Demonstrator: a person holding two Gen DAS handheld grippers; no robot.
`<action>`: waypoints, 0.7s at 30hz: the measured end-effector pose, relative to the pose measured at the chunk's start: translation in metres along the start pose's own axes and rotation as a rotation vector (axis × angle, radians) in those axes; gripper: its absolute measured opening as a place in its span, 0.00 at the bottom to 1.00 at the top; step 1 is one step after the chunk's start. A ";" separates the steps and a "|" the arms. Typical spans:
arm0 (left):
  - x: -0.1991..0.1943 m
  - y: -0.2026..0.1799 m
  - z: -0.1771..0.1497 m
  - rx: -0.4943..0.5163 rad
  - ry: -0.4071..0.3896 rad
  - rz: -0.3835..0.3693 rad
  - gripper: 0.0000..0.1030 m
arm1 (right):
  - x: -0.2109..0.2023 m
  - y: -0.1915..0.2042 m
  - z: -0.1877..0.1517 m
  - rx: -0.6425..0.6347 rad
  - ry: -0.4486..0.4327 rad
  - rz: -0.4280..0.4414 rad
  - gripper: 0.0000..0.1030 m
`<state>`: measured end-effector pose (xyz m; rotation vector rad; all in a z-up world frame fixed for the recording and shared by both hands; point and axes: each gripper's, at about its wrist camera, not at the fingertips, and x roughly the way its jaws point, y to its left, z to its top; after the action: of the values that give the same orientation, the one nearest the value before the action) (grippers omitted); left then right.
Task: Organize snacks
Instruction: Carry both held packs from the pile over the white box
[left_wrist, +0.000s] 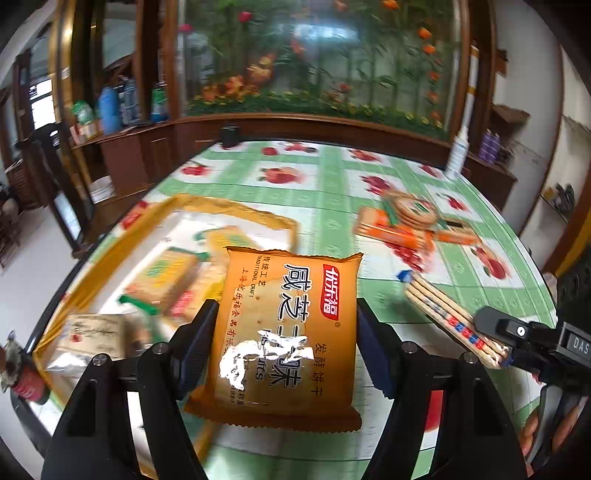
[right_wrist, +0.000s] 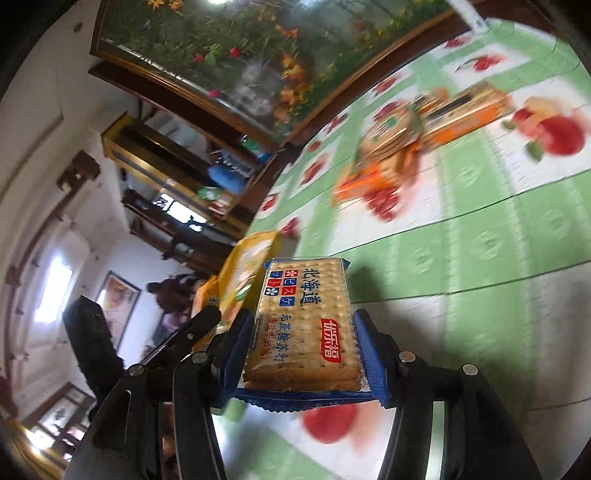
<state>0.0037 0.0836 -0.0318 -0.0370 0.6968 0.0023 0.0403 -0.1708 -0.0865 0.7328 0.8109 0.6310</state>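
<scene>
Left gripper clamped on orange biscuit packet, held over the table. Right gripper clamped on blue cracker packet. Yellow tray, left, contains several blurred snack packets. Loose snacks far right.

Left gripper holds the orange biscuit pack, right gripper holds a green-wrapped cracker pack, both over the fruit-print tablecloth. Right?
Not quite. The wrapper of the cracker pack in the right gripper is blue-edged, not green; the right wrist view shows it. The rest stands: the left gripper holds the orange biscuit pack, both over the fruit-print tablecloth.
</scene>
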 end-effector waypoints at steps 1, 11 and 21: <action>-0.001 0.005 0.000 -0.008 -0.003 0.007 0.69 | 0.003 0.002 0.000 -0.002 0.004 0.007 0.54; -0.009 0.046 -0.004 -0.079 -0.028 0.068 0.69 | 0.032 0.027 0.001 -0.011 0.047 0.077 0.54; -0.012 0.073 -0.008 -0.116 -0.032 0.116 0.69 | 0.066 0.061 0.003 -0.048 0.092 0.151 0.54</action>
<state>-0.0117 0.1569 -0.0321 -0.1073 0.6655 0.1542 0.0654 -0.0871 -0.0648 0.7295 0.8274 0.8224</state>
